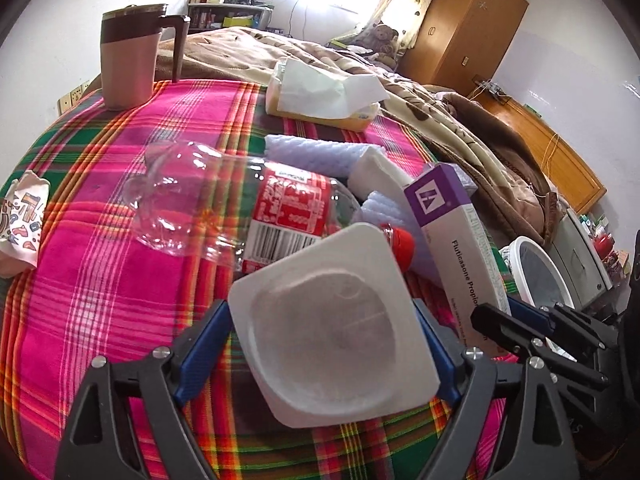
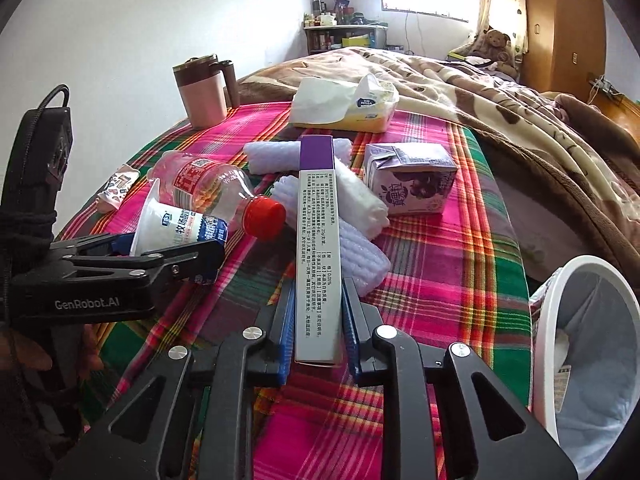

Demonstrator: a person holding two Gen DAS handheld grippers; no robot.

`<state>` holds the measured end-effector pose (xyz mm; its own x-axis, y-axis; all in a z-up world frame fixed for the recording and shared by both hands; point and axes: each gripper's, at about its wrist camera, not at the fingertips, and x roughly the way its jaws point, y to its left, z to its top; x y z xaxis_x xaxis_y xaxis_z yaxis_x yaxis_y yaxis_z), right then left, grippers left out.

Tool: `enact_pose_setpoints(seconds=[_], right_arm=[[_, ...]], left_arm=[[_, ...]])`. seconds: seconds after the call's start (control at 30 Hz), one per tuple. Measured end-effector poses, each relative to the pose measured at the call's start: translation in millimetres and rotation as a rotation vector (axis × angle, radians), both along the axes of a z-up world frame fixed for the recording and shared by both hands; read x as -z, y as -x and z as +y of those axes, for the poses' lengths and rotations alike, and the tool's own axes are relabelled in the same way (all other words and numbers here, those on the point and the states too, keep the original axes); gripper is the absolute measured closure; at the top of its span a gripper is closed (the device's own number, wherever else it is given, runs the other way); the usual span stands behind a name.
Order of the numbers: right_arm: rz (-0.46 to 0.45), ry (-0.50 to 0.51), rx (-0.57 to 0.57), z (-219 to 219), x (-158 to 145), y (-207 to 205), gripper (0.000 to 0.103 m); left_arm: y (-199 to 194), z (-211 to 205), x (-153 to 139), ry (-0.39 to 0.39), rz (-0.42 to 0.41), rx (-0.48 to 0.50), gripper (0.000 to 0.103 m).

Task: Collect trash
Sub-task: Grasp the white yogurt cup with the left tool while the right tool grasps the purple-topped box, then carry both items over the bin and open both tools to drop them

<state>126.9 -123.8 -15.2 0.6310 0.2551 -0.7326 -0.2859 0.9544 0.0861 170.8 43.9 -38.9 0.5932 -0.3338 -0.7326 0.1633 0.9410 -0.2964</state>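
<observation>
Right claw point(image 2: 318, 320) clamped on medicine box point(image 2: 318, 248); left claw point(image 1: 320, 344) spread wide around yogurt cup point(image 1: 332, 336). Next: closing on cup, carrying both to bin point(image 2: 548, 320) beside bench point(image 2: 440, 280).

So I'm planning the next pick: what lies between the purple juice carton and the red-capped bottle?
In the right wrist view, white foam sheets and the long purple-and-white box, clamped in the right claw, lie between carton and bottle.

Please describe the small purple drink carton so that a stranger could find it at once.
Look at the plaid tablecloth, on the side nearest the bed. The purple carton lies just in front of the yellow tissue pack. It alone is a squat box printed with dark grapes.
</observation>
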Motion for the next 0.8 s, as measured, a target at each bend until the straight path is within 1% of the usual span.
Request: enact_pose_setpoints(seconds=[0.17, 0.23, 0.37, 0.47, 0.8], right_arm=[[0.001, -0.011, 0.012, -5, 0, 0, 0.081], [-0.001, -0.014, 0.013, -6, 0, 1, 0.081], [-0.001, -0.02, 0.015, -6, 1, 2, 0.081], [-0.004, -0.022, 0.015, -7, 1, 4, 0.081], [-0.047, -0.043, 0.027, -17, -11, 17, 0.081]], left_arm=[[4, -1, 0, -0.013, -0.009, -0.01, 0.015], [7, -1, -1, -0.008, -0.017, -0.009, 0.021], [13, 0, -2, -0.006, -0.019, -0.007, 0.021], [19, -2, -4, -0.019, -0.03, -0.006, 0.021], [36, -11, -27, -0.039, -0.087, -0.004, 0.021]])
